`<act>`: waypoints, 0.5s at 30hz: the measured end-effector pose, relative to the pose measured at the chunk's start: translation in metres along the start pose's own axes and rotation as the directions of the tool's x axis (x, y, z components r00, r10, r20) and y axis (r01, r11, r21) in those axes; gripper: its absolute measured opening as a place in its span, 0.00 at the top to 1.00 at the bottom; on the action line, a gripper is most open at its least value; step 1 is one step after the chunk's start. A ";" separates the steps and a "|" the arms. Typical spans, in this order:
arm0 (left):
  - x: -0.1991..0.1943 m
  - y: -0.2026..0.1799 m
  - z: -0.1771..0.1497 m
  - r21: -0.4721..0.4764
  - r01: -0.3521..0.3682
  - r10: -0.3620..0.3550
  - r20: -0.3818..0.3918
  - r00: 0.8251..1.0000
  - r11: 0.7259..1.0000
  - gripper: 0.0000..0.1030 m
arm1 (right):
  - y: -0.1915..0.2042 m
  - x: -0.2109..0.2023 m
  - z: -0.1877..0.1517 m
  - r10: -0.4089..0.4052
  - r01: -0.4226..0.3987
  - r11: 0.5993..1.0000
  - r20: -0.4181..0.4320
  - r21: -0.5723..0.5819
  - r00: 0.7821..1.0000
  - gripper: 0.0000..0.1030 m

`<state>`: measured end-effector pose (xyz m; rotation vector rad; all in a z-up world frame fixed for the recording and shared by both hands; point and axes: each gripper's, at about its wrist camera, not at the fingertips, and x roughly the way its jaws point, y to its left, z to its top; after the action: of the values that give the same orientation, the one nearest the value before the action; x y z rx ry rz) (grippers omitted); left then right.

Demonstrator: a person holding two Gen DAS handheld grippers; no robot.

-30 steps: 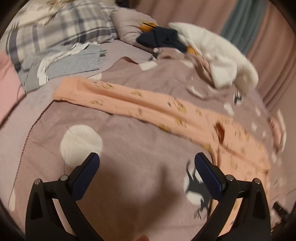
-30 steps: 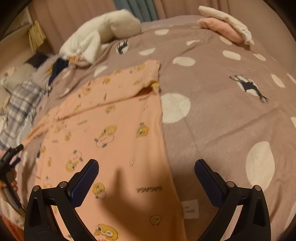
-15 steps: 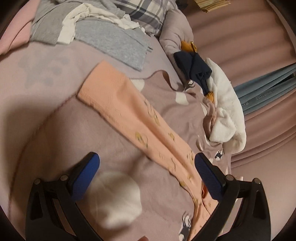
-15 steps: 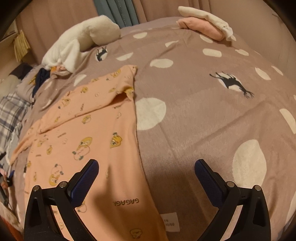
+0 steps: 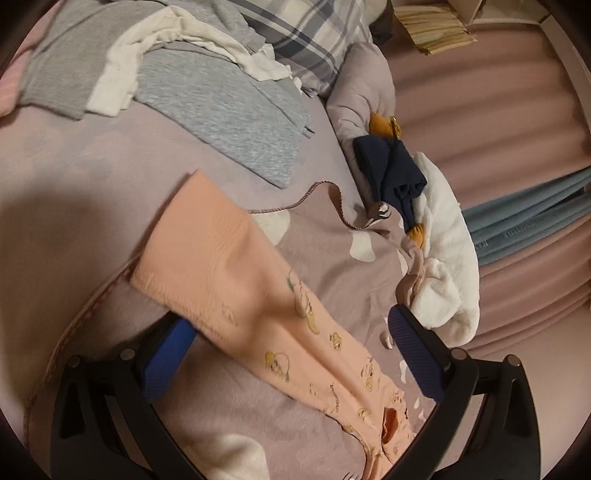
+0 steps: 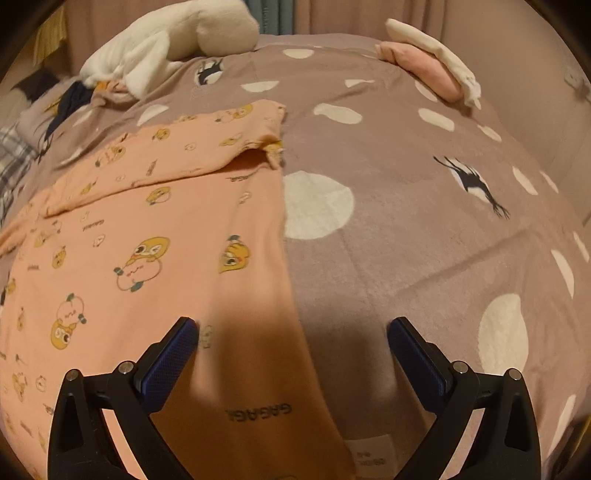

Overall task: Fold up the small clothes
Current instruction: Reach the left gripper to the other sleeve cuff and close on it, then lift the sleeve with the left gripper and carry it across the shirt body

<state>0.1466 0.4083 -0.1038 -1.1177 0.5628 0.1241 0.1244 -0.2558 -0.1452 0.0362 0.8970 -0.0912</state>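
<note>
A peach children's garment with yellow cartoon prints lies spread flat on the mauve dotted blanket [image 6: 406,236]. In the left wrist view its long sleeve [image 5: 236,273] runs diagonally between the fingers of my left gripper [image 5: 291,336], which is open; the cuff edge overlaps the left blue pad [image 5: 166,362]. In the right wrist view the garment's body [image 6: 147,258] fills the left half. My right gripper [image 6: 293,343] stands open low over the garment's right edge, the left pad [image 6: 166,369] over fabric, the right over blanket.
Grey and white clothes [image 5: 207,99] and a plaid pillow [image 5: 317,33] lie at the back left. A white plush [image 5: 443,266] with a navy item [image 5: 391,173] sits near the curtains. A folded pink and white stack [image 6: 428,66] rests at the far right.
My left gripper has come down toward the sleeve's cuff, which now lies between its fingers. My right gripper has shifted closer over the garment's right edge. Both stay open.
</note>
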 end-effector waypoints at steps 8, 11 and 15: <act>0.012 -0.009 -0.001 0.065 -0.081 0.079 0.029 0.996 0.995 0.15 | 0.001 -0.001 0.000 -0.031 0.031 0.999 0.010 -0.017 0.999 0.01; 0.011 0.005 0.003 0.008 -0.155 0.154 0.059 0.986 0.988 0.71 | -0.001 0.002 0.000 -0.039 0.039 0.999 0.000 -0.003 0.999 0.01; 0.003 0.022 0.008 -0.085 -0.159 0.166 0.079 0.983 0.984 0.87 | -0.002 0.004 0.000 -0.030 0.030 0.999 -0.015 0.016 0.999 0.01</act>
<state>0.1442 0.4243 -0.1204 -1.1362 0.5759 0.3374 0.1266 -0.2584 -0.1486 0.0390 0.9115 -0.1265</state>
